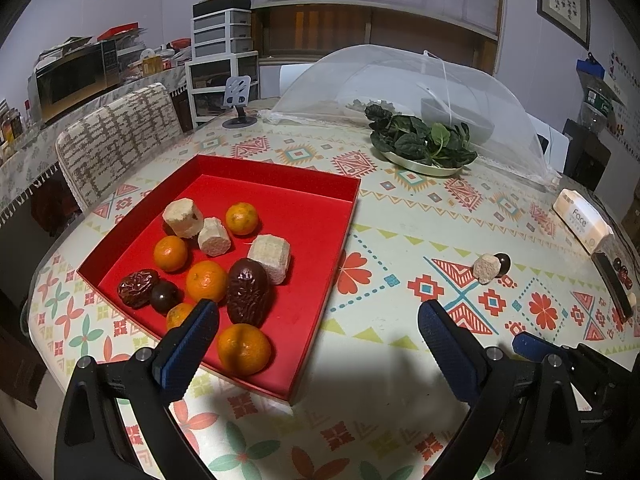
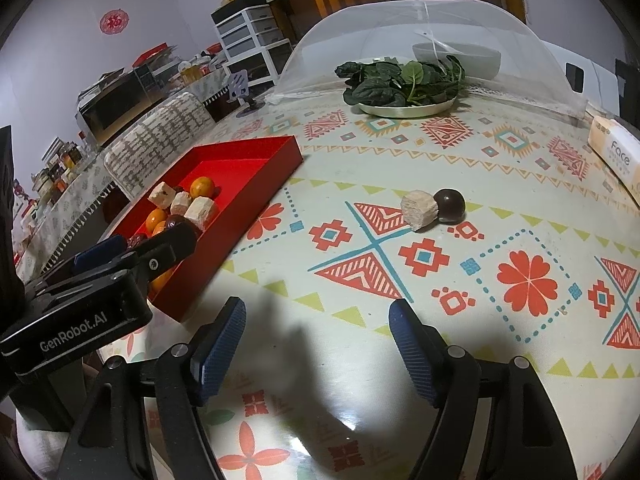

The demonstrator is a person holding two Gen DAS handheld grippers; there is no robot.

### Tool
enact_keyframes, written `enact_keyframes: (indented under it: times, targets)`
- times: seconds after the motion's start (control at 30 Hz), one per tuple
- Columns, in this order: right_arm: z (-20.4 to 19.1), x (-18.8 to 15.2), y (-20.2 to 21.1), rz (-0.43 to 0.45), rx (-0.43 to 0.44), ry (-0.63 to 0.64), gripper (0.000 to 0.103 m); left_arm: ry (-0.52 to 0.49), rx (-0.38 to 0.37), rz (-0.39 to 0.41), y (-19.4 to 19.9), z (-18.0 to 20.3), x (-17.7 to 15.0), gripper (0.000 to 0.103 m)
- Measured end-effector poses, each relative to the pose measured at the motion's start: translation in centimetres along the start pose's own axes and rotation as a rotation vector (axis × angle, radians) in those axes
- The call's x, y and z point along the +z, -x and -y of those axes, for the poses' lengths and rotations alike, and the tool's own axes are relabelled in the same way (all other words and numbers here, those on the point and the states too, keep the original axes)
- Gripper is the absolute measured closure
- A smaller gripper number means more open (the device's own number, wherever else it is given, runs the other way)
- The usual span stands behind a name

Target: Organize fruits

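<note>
A red tray on the patterned table holds several oranges, dark wrinkled dates, pale cut chunks and a dark round fruit. My left gripper is open and empty, hovering over the tray's near right corner. One pale chunk and one dark round fruit lie together on the table right of the tray. My right gripper is open and empty, low over the table, short of those two. The left gripper shows at the left of the right wrist view.
A plate of green leaves stands at the back under a mesh food cover. A tissue pack and a phone lie at the right edge. A padded chair stands behind the tray.
</note>
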State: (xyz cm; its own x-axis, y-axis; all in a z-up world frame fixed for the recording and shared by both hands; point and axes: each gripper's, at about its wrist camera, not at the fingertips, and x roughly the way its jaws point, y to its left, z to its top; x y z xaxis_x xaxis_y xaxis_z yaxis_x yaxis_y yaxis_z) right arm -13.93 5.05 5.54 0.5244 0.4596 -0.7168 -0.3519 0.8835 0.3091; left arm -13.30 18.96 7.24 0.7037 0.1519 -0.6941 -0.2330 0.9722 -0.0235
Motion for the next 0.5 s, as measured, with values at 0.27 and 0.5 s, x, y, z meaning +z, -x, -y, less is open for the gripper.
enact_keyframes:
  times: [0.27, 0.5]
  targets:
    - [-0.5, 0.0, 0.0, -0.005, -0.005, 0.015, 0.024, 0.033, 0.01, 0.031, 0.8, -1.1, 0.1, 0.004]
    - [-1.5, 0.0, 0.1, -0.003, -0.01, 0.049, 0.024, 0.131, 0.143, 0.355, 7.1, -3.6, 0.5, 0.0]
